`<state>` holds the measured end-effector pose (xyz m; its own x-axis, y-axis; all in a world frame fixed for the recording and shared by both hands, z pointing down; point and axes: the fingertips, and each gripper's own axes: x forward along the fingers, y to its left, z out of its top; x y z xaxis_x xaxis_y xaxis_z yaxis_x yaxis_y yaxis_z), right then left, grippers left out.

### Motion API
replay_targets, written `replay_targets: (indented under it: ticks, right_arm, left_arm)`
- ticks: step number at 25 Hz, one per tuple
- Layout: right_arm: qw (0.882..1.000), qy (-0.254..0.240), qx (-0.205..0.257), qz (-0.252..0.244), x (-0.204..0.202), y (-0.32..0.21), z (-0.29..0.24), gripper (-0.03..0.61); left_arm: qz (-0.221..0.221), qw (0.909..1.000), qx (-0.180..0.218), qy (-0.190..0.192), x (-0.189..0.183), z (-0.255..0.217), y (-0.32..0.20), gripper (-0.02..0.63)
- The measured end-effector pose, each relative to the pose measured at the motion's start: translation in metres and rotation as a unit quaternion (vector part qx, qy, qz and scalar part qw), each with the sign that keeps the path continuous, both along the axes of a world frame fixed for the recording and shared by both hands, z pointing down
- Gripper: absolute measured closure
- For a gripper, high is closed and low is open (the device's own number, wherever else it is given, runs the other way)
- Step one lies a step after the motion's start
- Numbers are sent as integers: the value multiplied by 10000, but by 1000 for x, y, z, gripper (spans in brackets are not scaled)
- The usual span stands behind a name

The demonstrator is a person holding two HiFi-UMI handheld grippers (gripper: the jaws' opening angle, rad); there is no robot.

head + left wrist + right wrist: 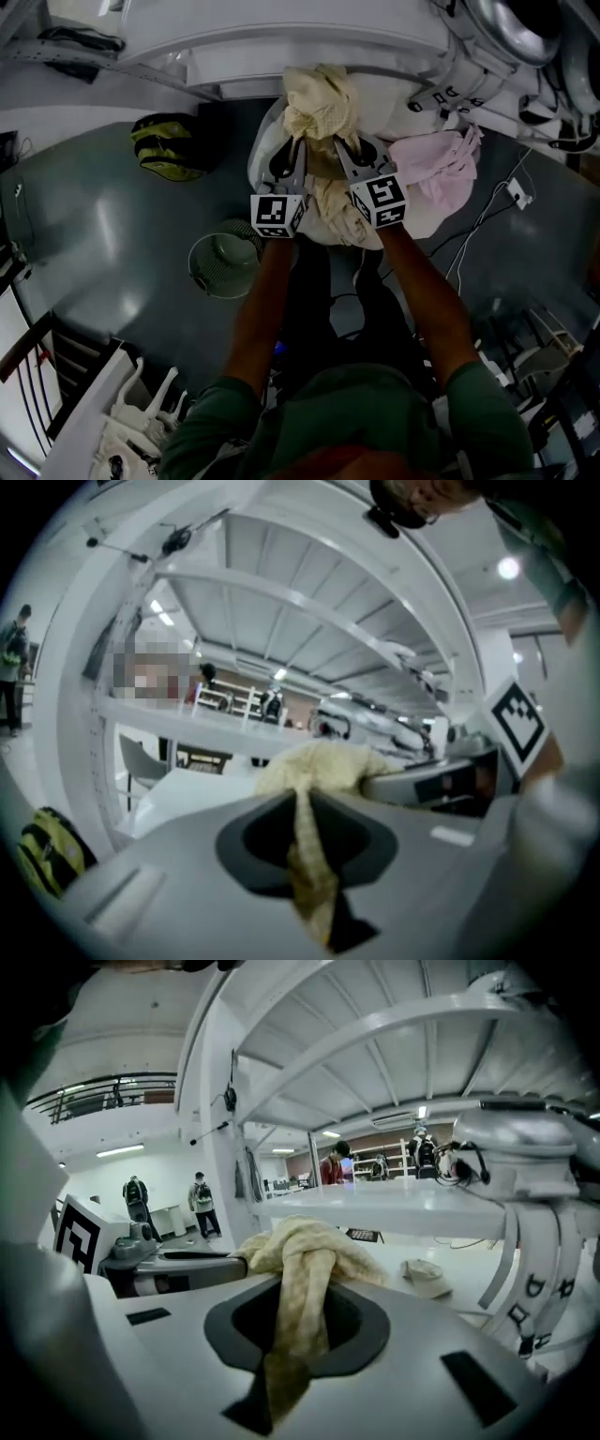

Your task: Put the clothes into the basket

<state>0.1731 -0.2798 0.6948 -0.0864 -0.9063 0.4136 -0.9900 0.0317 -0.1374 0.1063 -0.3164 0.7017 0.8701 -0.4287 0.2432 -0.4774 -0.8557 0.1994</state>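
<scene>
Beyond basket [197, 273] rim, left hand-held gripper [298, 143], right hand-held gripper [343, 143] pinch yellow cloth [322, 105]

No legible lettering or numbers; only square black-and-white markers on the left cube [278, 214] and right cube [384, 200].

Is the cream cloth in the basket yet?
Not in. The cream cloth hangs bunched, pinched by left gripper and right gripper; the basket stands apart on the floor.
</scene>
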Motion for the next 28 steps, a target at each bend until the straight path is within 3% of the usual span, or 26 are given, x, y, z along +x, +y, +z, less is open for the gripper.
replay_targets:
  ticks: [11, 17, 23, 28]
  right_arm:
    - [9923, 323, 1149, -343, -16, 85, -177, 532]
    - [9845, 526, 1543, -647, -21, 140, -249, 532]
    - [9702, 779, 2000, -1120, -36, 184, -319, 532]
    - [9515, 993, 2446, -1579, -67, 212, -369, 532]
  left_arm:
    - [-14, 9934, 1067, 425, -18, -188, 86, 571]
    - [-129, 9875, 1474, 551, -26, -258, 144, 571]
    - [-336, 9742, 2094, 767, -39, -332, 193, 571]
    - [-703, 9637, 2425, 872, -69, -380, 230, 571]
